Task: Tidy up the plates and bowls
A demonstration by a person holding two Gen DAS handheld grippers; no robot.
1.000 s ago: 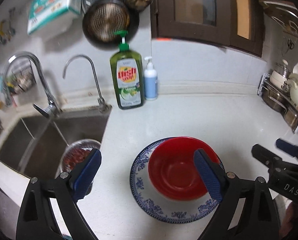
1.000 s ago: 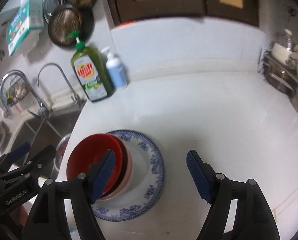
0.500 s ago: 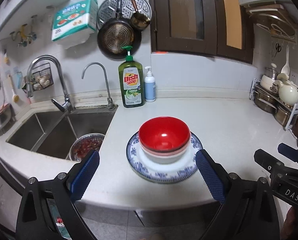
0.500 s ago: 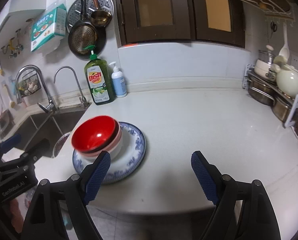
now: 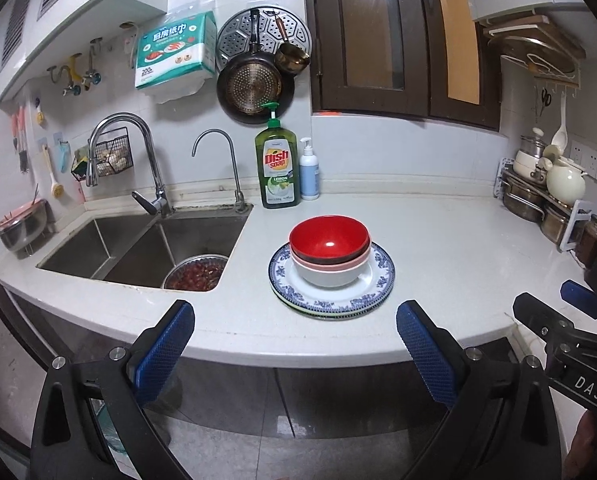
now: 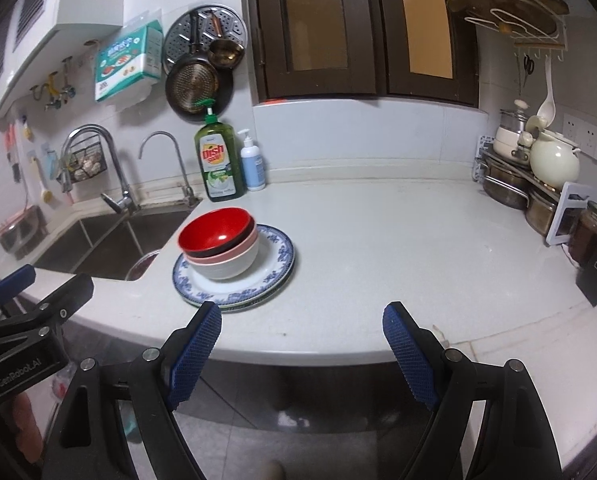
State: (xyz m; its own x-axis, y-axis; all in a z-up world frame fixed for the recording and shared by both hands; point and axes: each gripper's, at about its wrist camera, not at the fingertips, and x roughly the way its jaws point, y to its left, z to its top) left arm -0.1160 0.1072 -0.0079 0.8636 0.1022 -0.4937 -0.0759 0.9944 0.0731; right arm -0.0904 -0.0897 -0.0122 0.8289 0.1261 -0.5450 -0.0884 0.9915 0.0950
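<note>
A red bowl (image 5: 328,237) is nested in a pink bowl (image 5: 330,266) and a white bowl (image 5: 330,278). The stack stands on blue-patterned plates (image 5: 372,288) on the white counter (image 5: 450,256). The bowls (image 6: 216,232) and plates (image 6: 276,264) also show in the right wrist view. My left gripper (image 5: 294,346) is open and empty, off the counter's front edge, short of the stack. My right gripper (image 6: 300,346) is open and empty, also off the front edge, to the right of the stack.
A steel sink (image 5: 138,248) with a bowl of red food (image 5: 196,276) lies left of the stack. A dish soap bottle (image 5: 277,168) and a pump bottle (image 5: 309,170) stand at the back wall. Pots and a kettle (image 6: 554,160) fill a rack at right.
Both grippers have pulled back and up from over the stack to beyond the counter's front edge. The stack of bowls and plates has stayed in place.
</note>
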